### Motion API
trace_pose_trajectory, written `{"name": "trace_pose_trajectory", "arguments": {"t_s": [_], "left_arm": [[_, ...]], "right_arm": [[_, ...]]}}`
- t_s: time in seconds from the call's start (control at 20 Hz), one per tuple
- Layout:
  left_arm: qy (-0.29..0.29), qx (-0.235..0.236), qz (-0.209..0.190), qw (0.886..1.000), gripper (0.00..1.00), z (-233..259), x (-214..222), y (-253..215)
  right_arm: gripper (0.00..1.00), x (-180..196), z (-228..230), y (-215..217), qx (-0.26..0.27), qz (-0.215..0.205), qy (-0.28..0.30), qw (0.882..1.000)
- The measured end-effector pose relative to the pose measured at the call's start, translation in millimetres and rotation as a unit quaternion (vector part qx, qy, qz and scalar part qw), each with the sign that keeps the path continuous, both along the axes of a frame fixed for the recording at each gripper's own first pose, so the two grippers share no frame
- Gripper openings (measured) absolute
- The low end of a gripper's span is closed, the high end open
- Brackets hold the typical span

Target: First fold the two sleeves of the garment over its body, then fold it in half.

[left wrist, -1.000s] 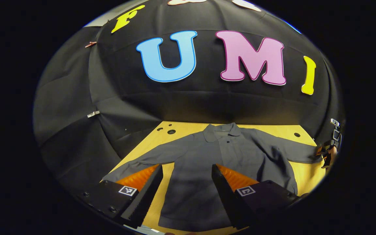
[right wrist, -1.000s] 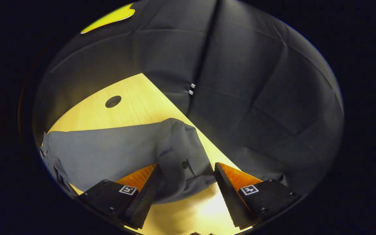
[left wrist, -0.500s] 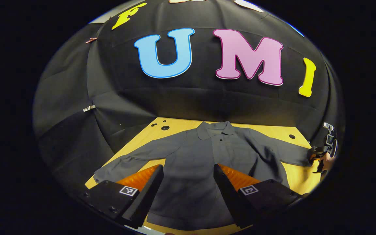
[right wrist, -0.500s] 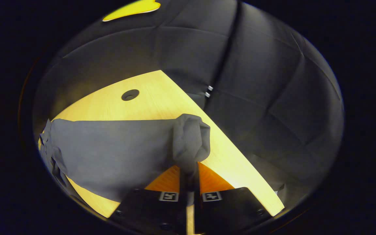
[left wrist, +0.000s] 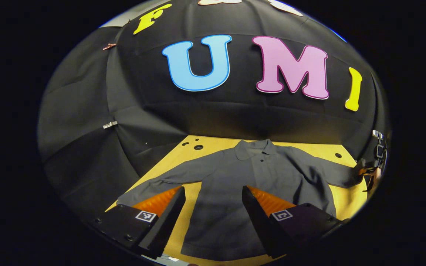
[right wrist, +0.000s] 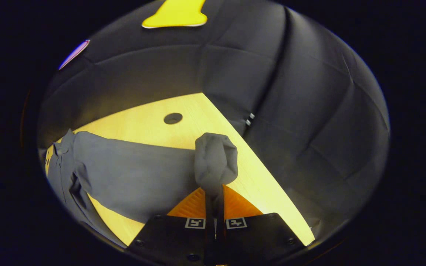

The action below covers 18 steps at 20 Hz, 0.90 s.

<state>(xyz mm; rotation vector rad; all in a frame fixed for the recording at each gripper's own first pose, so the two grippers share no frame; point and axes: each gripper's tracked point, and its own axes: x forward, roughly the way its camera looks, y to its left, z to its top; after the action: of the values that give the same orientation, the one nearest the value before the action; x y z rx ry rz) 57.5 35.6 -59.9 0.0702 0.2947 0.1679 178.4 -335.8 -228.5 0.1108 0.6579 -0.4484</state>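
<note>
My right hand-held gripper [right wrist: 215,207] pinches the cuff of the dark grey collared shirt's [left wrist: 250,184] sleeve [right wrist: 139,177], its body lying leftward across the yellow wooden surface [right wrist: 150,125], while my left hand-held gripper [left wrist: 213,218] hovers spread over the hem.

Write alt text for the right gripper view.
The right gripper has its jaws shut on the cuff of a grey shirt sleeve, holding it bunched above a yellow wooden table. The sleeve stretches away to the left, with the booth's black cloth wall behind.
</note>
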Motion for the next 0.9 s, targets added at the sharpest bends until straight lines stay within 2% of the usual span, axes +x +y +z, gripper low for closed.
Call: {"name": "trace_pose_trajectory", "arguments": {"t_s": [0.25, 0.5, 0.7, 0.9], "left_arm": [[0.003, -0.017, 0.01, 1.0, 0.97, 4.8, -7.7, 27.1], [-0.009, -0.003, 0.003, 1.0, 0.97, 11.1, -13.3, 57.4], [-0.004, -0.007, 0.009, 1.0, 0.97, 2.6, -18.0, 82.9], [-0.001, -0.018, 0.028, 0.999, 0.97, -6.6, -26.5, 113.6]], "right_arm": [[0.06, 10.2, 54.5, 55.6, -0.025, 0.057, -0.03, 0.998], [0.05, 28.1, 122.1, 131.5, -0.033, 0.11, -0.07, 0.991], [0.06, 52.5, 162.6, 208.6, -0.038, 0.162, -0.105, 0.98], [0.05, 73.2, 169.9, 308.1, -0.017, 0.214, -0.115, 0.97]]}}
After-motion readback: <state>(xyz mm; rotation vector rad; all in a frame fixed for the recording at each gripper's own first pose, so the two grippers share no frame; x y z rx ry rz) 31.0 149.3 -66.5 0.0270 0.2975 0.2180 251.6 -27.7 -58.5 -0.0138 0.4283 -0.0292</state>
